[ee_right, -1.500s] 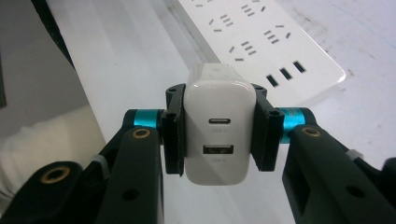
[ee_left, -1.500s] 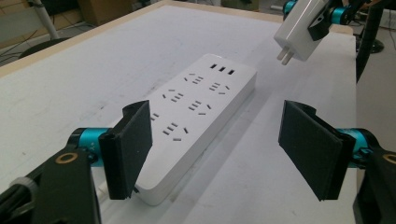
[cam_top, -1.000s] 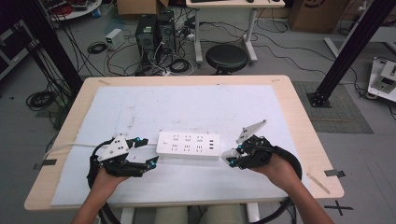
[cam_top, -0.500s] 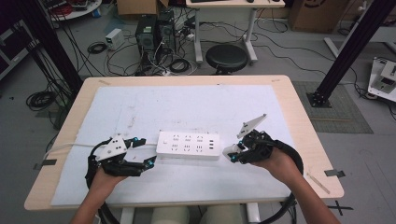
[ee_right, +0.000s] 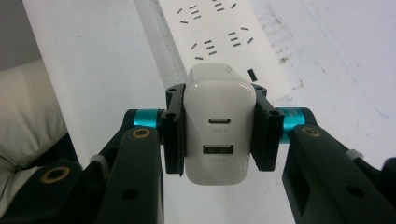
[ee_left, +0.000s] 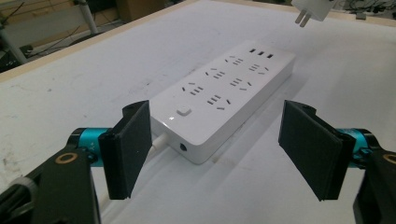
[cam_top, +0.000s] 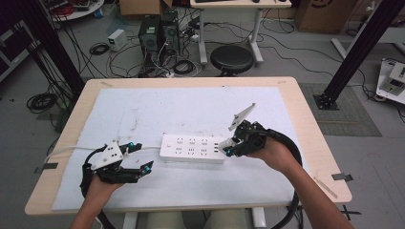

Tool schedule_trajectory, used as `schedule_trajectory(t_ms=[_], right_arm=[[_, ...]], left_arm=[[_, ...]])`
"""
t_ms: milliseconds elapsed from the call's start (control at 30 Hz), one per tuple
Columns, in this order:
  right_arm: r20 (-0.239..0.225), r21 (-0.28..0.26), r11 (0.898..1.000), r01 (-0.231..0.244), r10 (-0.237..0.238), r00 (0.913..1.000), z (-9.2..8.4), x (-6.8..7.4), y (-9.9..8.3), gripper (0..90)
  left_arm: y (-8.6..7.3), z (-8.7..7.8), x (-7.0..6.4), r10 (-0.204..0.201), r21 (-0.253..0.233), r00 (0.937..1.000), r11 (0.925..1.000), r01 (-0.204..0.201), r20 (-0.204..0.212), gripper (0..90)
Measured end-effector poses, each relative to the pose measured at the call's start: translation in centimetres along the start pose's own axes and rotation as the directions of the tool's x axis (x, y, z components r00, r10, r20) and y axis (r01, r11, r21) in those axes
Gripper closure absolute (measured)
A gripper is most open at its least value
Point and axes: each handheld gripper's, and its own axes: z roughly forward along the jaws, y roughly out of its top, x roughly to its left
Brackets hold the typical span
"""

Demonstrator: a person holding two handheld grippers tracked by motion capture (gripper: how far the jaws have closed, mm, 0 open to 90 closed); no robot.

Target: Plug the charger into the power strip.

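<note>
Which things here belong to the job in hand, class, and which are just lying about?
In the job:
- white charger, clamped in the right hand-held gripper
- white power strip
- left hand-held gripper, open near the strip

Lying about:
- black stool
- computer tower
- floor cables

A power strip point(cam_top: 193, 148) lies at centre frame on the tabletop point(cam_top: 305, 124), left claw point(cam_top: 137, 156) at lower left, right claw point(cam_top: 229, 147) with charger point(ee_right: 217, 130) at its right end.

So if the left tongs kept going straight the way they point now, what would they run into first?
Most likely the white power strip: in the left gripper view its near end, with the cord socket, lies just ahead between the open left tongs. Depth is hard to judge, so they might straddle it.
</note>
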Motion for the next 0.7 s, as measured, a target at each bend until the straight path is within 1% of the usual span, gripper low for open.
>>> schedule_trajectory(t_ms=[33, 100, 167, 267, 333, 467, 567, 700], right_arm=[[-0.002, 0.003, 1.000, 0.008, -0.008, 1.0000, 0.3, -0.1, 0.4, 63.6], [-0.005, 0.006, 1.000, 0.006, -0.006, 1.0000, 0.4, -0.1, 0.6, 63.6], [-0.009, 0.009, 1.000, 0.015, -0.015, 0.9999, 0.6, -0.2, 1.0, 63.6], [-0.013, 0.026, 0.999, 0.028, -0.027, 0.9995, 1.1, -0.4, 1.9, 63.6], [-0.016, 0.033, 0.999, 0.026, -0.025, 0.9995, 1.2, -0.5, 2.1, 63.6], [-0.017, 0.047, 0.998, 0.044, -0.043, 0.9989, 1.8, -0.9, 2.9, 63.6], [-0.019, 0.052, 0.998, 0.047, -0.046, 0.9988, 2.0, -1.0, 3.5, 63.6], [-0.023, 0.058, 0.996, 0.064, -0.063, 0.9977, 2.3, -1.3, 4.2, 63.6]], left_arm=[[-0.1, -0.1, 0.0, -0.004, -0.002, 1.0000, 1.0000, 0.004, -0.002, 25.9], [-0.3, -0.3, 0.1, -0.006, -0.003, 1.0000, 1.0000, 0.006, -0.004, 25.8], [-0.4, -0.5, 0.2, -0.004, -0.004, 1.0000, 1.0000, 0.004, -0.007, 25.8], [-0.7, -0.7, 0.3, -0.007, -0.010, 0.9999, 0.9999, 0.007, -0.010, 25.9], [-0.8, -0.8, 0.4, -0.010, -0.012, 0.9999, 0.9999, 0.010, -0.011, 25.9], [-1.1, -1.1, 0.7, -0.016, -0.013, 0.9998, 0.9998, 0.016, -0.014, 25.8], [-1.3, -1.4, 1.0, -0.022, -0.015, 0.9996, 0.9997, 0.022, -0.018, 25.9], [-1.5, -1.6, 1.2, -0.026, -0.017, 0.9994, 0.9995, 0.025, -0.023, 25.9]])
